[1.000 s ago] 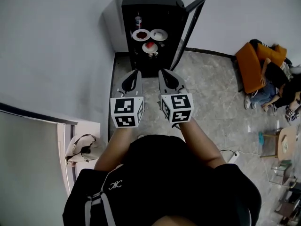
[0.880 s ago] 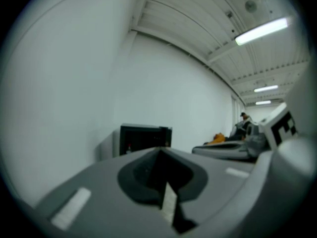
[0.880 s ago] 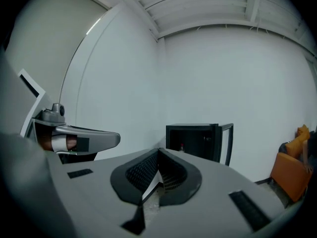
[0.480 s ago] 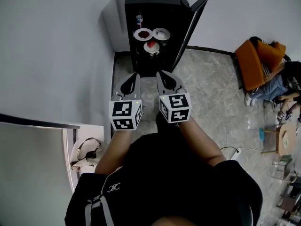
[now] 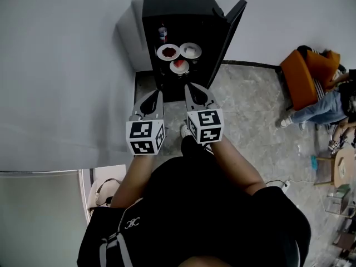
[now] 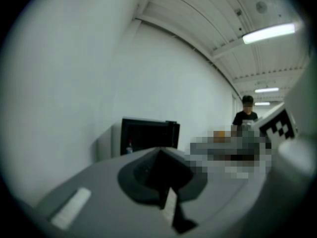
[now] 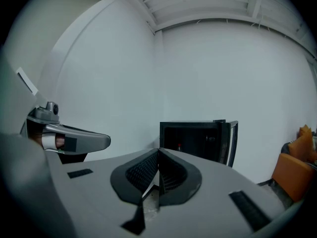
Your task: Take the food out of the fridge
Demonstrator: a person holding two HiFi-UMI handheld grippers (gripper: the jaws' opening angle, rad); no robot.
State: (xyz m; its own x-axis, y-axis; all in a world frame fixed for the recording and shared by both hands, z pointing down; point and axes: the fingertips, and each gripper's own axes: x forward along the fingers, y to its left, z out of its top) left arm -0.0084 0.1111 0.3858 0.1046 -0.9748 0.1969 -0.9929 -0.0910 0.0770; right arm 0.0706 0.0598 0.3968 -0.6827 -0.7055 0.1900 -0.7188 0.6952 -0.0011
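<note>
While the left gripper (image 5: 157,94) and right gripper (image 5: 189,88) are pinched together and empty, the plates of food (image 5: 168,52) ahead in the fridge (image 5: 178,7) look stiff, slick and breakable; pinch a rim.

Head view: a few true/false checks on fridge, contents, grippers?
1. The fridge door is closed. False: it stands open, swung to the right.
2. Three plates sit inside the fridge. True.
3. The right gripper holds a plate. False: its jaws are shut on nothing, and it is short of the fridge.
4. A bottle stands inside the fridge. True.
5. The left gripper is shut and empty. True.
</note>
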